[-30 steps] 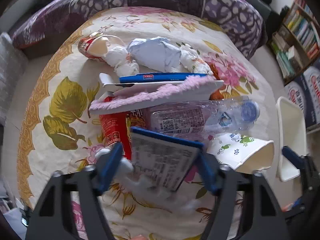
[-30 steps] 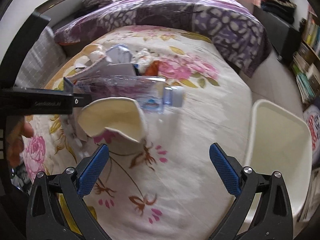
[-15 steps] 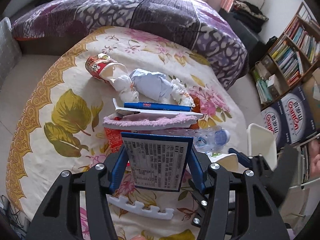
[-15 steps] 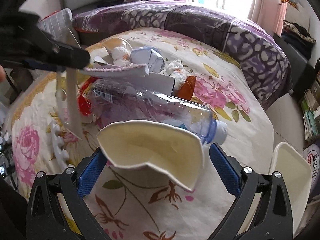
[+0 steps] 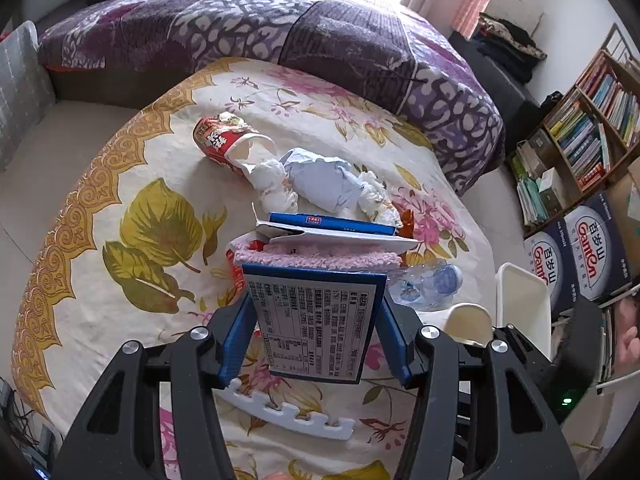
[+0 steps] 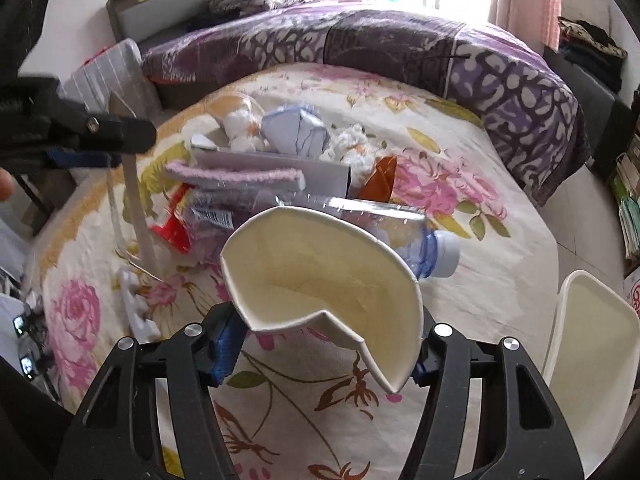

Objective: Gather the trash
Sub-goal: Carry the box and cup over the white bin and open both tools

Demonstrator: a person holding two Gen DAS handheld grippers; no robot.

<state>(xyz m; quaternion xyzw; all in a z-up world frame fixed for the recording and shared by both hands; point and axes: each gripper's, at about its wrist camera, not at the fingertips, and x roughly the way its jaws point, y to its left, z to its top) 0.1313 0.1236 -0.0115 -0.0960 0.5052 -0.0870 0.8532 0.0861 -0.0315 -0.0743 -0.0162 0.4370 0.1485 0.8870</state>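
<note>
My left gripper (image 5: 314, 334) is shut on a blue-edged carton (image 5: 314, 326) with a printed label and holds it above the floral cloth. My right gripper (image 6: 320, 344) is shut on a crushed white paper cup (image 6: 324, 280), lifted off the cloth. More trash lies on the cloth: a plastic bottle (image 6: 400, 236), a red noodle cup (image 5: 224, 142), crumpled blue paper (image 5: 324, 184), white tissues (image 5: 272, 184), a flat blue-and-white box (image 5: 332, 228), a pink knitted strip (image 5: 316, 258) and a white foam piece (image 5: 288, 412). The white bin (image 6: 592, 368) stands at the right edge.
A purple patterned quilt (image 5: 280, 32) lies behind the cloth. A bookshelf (image 5: 592, 120) and printed cartons (image 5: 576, 264) stand at the right. The left gripper's arm (image 6: 72, 136) crosses the left of the right wrist view.
The left gripper closed on the carton and lifted it off the pile. The right gripper moved to the paper cup, closed on it and raised it.
</note>
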